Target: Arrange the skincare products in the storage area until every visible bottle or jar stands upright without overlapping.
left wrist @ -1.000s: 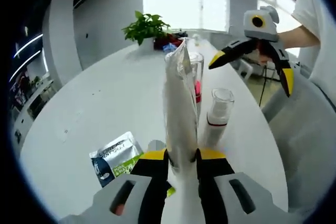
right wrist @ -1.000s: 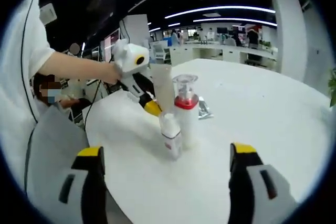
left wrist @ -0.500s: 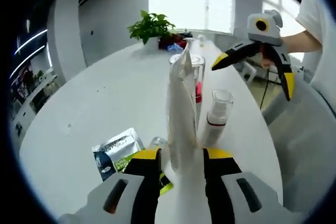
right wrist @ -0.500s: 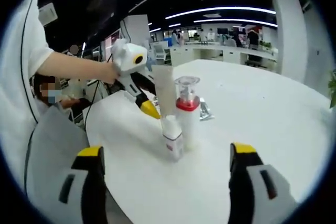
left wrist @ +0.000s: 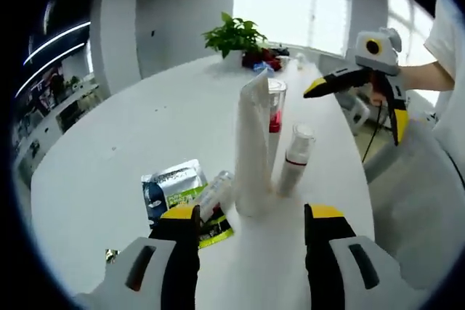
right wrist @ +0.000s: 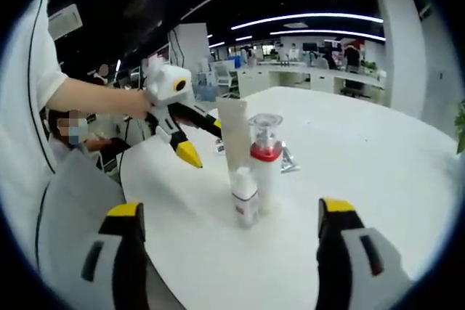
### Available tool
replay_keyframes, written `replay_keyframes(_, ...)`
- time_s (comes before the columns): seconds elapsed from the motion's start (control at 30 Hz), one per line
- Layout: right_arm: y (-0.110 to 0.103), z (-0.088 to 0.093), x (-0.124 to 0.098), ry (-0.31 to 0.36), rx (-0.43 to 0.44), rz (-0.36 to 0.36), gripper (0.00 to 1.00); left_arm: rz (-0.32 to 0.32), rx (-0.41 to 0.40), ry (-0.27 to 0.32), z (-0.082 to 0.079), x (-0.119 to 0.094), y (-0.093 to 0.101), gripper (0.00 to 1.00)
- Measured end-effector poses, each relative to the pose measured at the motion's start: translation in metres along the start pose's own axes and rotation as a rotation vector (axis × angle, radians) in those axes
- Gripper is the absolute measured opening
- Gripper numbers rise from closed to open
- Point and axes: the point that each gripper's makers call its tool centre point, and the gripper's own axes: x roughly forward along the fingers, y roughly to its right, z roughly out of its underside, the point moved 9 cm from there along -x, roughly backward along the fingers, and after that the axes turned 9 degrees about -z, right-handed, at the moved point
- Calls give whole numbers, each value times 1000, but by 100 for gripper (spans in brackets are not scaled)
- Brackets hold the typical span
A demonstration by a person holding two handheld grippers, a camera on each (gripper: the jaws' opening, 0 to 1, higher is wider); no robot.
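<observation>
The white tube (left wrist: 253, 147) stands upright at table centre, with the red-collared pump bottle (left wrist: 274, 107) at its 1 o'clock and the small spray bottle (left wrist: 293, 159) at 3. A small bottle (left wrist: 212, 195) lies flat at 8 o'clock against a sachet (left wrist: 173, 188). The left gripper (left wrist: 251, 226) is wide and empty, as is the right gripper (right wrist: 229, 226). Judged next: grasp and right the fallen bottle.
</observation>
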Motion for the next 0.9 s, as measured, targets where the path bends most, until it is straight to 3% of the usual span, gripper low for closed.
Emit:
replay_keyframes(0.2,-2,0,-3,7,0,5,100,-48,-64,-7,9,-16,4,62)
replay_keyframes(0.43,-4,-2,-6,14,-3,12,100,-115,-140,-32,19,-35,9,76)
replay_keyframes(0.9,-11,-5,-12,27,-12,12,100,-238,-255,9,38,-78,22,83)
